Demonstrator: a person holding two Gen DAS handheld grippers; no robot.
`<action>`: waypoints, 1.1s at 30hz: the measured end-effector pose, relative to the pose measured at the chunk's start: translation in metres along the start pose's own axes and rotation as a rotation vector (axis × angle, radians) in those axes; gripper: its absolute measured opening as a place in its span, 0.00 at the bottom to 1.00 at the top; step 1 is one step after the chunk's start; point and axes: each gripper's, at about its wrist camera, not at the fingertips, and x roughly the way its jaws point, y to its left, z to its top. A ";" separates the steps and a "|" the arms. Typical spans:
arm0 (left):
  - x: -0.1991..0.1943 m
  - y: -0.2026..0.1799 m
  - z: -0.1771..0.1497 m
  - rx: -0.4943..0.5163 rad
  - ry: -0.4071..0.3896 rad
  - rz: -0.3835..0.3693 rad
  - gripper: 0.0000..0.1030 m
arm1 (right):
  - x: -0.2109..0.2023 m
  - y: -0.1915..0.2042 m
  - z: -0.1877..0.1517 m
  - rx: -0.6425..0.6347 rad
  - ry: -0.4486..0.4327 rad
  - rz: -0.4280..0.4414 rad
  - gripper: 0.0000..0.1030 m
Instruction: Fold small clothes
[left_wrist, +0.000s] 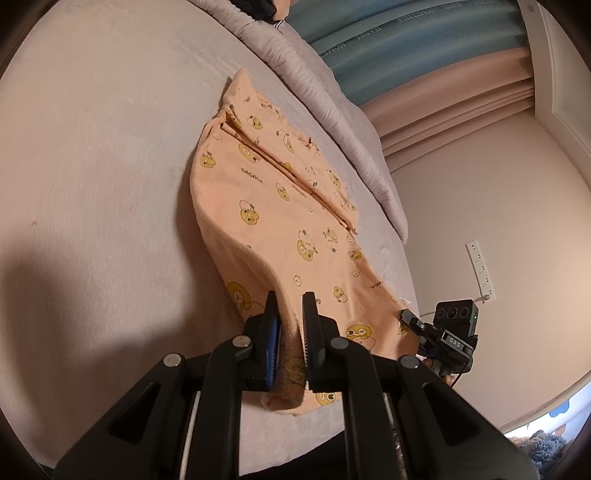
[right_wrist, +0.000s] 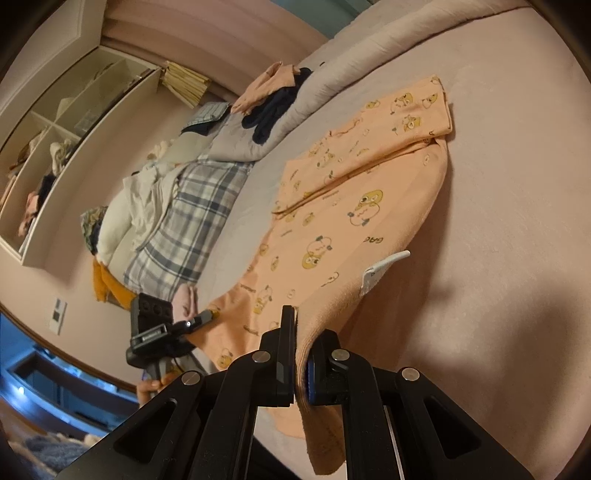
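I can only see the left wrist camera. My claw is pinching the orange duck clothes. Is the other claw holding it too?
Observer: Yes. The right claw is shut on the near edge of the orange garment, lifting that edge off the bed.
Operator: Is there a tag on it? I can't see one properly.
Observer: A white label sticks out from the lifted edge, just beyond the right claw.
Operator: What else is on the bed?
Observer: A plaid blanket lies at the far side, with a dark garment on the grey quilt beyond it.
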 end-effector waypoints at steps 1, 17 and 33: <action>0.000 0.000 0.000 0.000 -0.003 -0.003 0.08 | 0.000 0.001 0.000 0.000 -0.003 0.002 0.08; 0.000 0.001 0.005 0.009 -0.015 -0.036 0.08 | -0.003 0.007 0.005 -0.008 -0.023 0.021 0.08; -0.001 0.001 0.008 -0.003 -0.026 -0.070 0.08 | -0.004 0.008 0.010 -0.003 -0.034 0.044 0.08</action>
